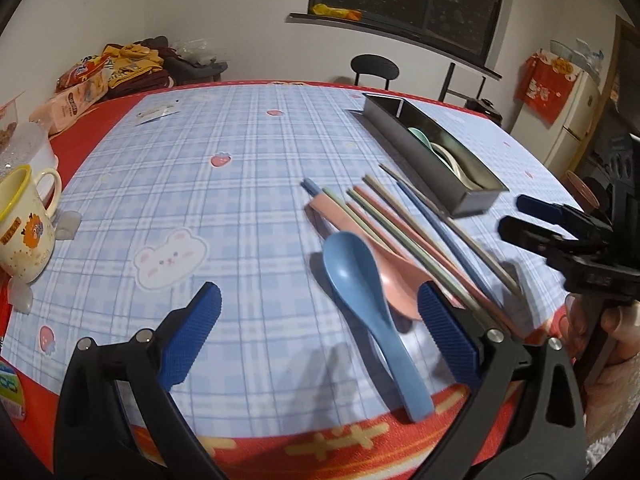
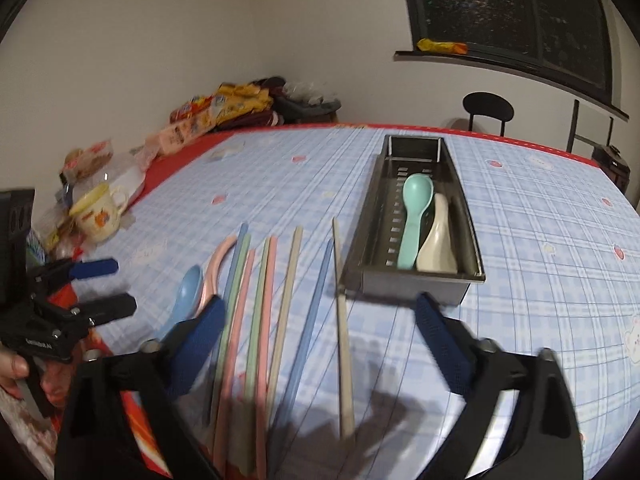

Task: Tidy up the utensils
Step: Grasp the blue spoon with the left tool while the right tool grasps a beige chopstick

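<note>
Both the left hand-held gripper (image 1: 320, 324) and right hand-held gripper (image 2: 320, 344) gape released, ribbed blue pads over smooth plastic spoons (image 1: 360, 276), slim chopsticks (image 2: 292, 300) and a rectangular steel tray (image 2: 468, 236).

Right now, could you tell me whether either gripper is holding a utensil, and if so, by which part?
Nothing is held. The left gripper and the right gripper are both open above the table; the blue spoon and the chopsticks lie loose on the cloth.

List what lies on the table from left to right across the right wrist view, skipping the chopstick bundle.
Yellow-rimmed mug → blue spoon → lone beige chopstick → mint spoon → white spoon, both spoons inside the metal tray.
</note>
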Action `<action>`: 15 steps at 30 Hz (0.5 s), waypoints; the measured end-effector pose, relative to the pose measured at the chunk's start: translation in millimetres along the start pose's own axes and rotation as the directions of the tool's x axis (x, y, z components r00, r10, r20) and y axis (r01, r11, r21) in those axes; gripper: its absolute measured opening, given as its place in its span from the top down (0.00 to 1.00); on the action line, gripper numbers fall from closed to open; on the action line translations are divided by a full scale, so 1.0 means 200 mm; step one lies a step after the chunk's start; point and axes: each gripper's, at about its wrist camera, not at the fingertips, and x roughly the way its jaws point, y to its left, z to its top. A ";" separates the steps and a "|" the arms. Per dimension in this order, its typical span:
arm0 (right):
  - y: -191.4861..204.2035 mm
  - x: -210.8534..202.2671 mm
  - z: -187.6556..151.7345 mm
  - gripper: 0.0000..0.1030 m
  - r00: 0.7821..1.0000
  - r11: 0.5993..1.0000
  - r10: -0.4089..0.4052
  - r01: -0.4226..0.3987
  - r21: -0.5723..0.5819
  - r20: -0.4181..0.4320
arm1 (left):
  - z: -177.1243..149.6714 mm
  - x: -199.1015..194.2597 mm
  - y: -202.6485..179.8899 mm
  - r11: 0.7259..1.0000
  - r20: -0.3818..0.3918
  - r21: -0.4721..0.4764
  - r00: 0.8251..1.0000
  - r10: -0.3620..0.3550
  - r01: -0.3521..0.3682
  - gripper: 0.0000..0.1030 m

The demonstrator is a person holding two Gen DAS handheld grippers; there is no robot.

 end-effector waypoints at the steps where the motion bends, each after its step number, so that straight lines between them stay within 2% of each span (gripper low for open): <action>1: 0.00 0.01 -0.01 0.35 1.000 1.000 -0.004 0.004 -0.007 -0.014 | 0.00 0.00 -0.01 1.000 -0.004 0.005 1.000 -0.003 0.003 0.07; 3: 0.00 0.03 -0.02 0.45 0.999 1.000 -0.012 0.011 -0.023 -0.045 | -0.02 0.01 -0.03 1.000 -0.010 0.016 1.000 -0.003 0.003 0.12; 5: -0.01 0.05 -0.03 0.56 0.998 0.999 -0.017 0.015 -0.033 -0.066 | -0.02 0.03 -0.03 1.000 -0.029 0.019 1.000 -0.007 0.008 0.31; 7: -0.03 0.08 -0.03 0.67 0.996 1.000 -0.009 0.006 -0.025 -0.089 | -0.03 0.04 -0.04 1.000 -0.046 0.013 0.999 -0.028 0.028 0.37; 8: -0.04 0.10 -0.03 0.70 0.994 1.000 -0.007 0.005 -0.021 -0.105 | -0.03 0.05 -0.05 0.999 -0.053 0.011 0.998 -0.037 0.038 0.44; 10: -0.04 0.13 -0.03 0.76 0.992 1.000 -0.013 0.010 -0.028 -0.124 | -0.03 0.06 -0.06 0.999 -0.065 0.015 0.997 -0.047 0.048 0.48; 15: -0.04 0.19 -0.03 0.80 0.987 0.999 -0.036 0.029 -0.046 -0.158 | -0.04 0.09 -0.09 0.996 -0.093 0.005 0.992 -0.085 0.086 0.50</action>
